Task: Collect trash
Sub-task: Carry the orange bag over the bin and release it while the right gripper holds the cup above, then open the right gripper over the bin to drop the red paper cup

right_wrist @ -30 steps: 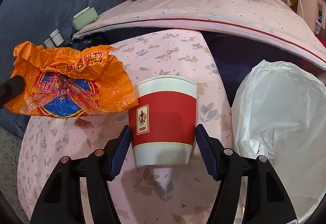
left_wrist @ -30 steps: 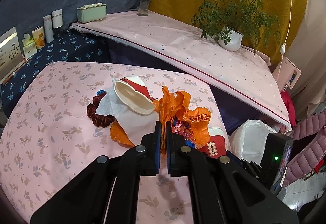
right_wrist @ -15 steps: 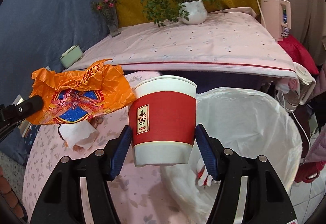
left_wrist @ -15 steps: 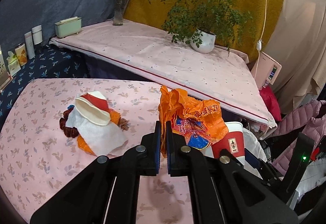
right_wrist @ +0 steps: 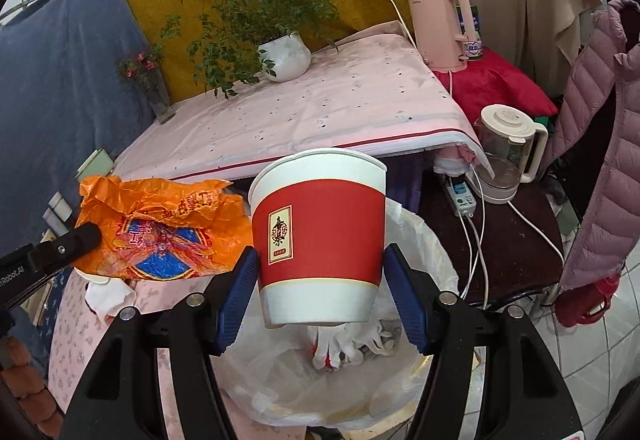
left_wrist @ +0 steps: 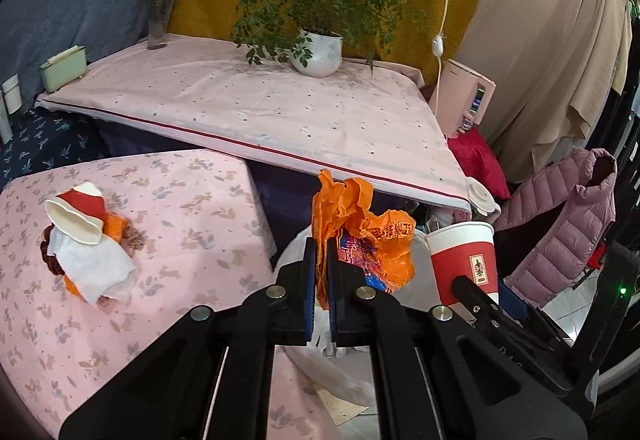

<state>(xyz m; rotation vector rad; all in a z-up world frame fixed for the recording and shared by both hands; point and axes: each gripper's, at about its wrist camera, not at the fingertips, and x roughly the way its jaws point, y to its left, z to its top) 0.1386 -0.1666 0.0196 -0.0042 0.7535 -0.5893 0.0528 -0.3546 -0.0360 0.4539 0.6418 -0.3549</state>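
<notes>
The left hand-held gripper [left_wrist: 321, 280] has its blue pads pressed almost together, pinching a crumpled orange wrapper [left_wrist: 362, 236] that sticks up and flops to the right of the fingers. It's held in the air past the tabletop [left_wrist: 172, 200] edge, over the white bin bag [left_wrist: 344, 372]. From the right wrist view the same wrapper [right_wrist: 164, 232] shows a blue and red print and hangs just left of the cup.

The right hand-held gripper [right_wrist: 322, 296] is clamped on a red and white paper cup [right_wrist: 320, 244], one blue pad on each side of its lower half. The cup is upright, open end up, and sits above the mouth of the bag [right_wrist: 424, 240]. Down inside the bag there's already some white stuff, looks like gloves [right_wrist: 352, 348], plus something grayish I can't make out.

Still on the tabletop, well off to the left: a small pile with a squashed cup [left_wrist: 78, 216] on top, a white tissue [left_wrist: 96, 268] under it, bits of orange and something dark red at the edge.

Behind all that is a pink-covered bed [left_wrist: 256, 108] with a potted plant [left_wrist: 318, 48] and a vase [left_wrist: 159, 16] on it. A kettle [right_wrist: 508, 152] sits to the right.
</notes>
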